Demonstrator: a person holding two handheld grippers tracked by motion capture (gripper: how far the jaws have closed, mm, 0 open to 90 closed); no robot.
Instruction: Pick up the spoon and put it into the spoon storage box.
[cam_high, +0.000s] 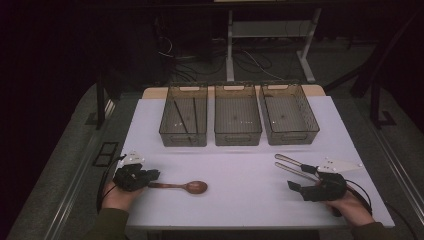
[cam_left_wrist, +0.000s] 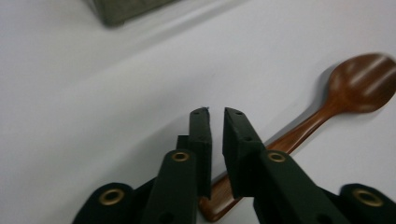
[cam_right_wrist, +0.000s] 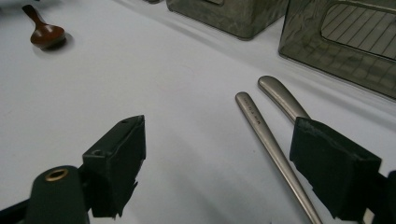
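light: dim room, I see dark walls | floor (cam_high: 65, 165): grey carpet either side of me | surface (cam_high: 240, 200): white top, wood edge showing at its far side | behind: white desk legs (cam_high: 230, 45), cables (cam_high: 250, 62) loose on floor | left: dark frame post (cam_high: 100, 100), black floor plate (cam_high: 105, 153) | right: dark stand legs (cam_high: 375, 95)

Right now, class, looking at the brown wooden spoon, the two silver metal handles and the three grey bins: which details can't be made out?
- Brown wooden spoon: handle end covered by the left gripper jaws, left gripper view.
- Two silver metal handles: working ends cut off by the bottom edge and a right gripper jaw, right gripper view.
- Dark sticks in the left grey bin: too small and dim, high view.
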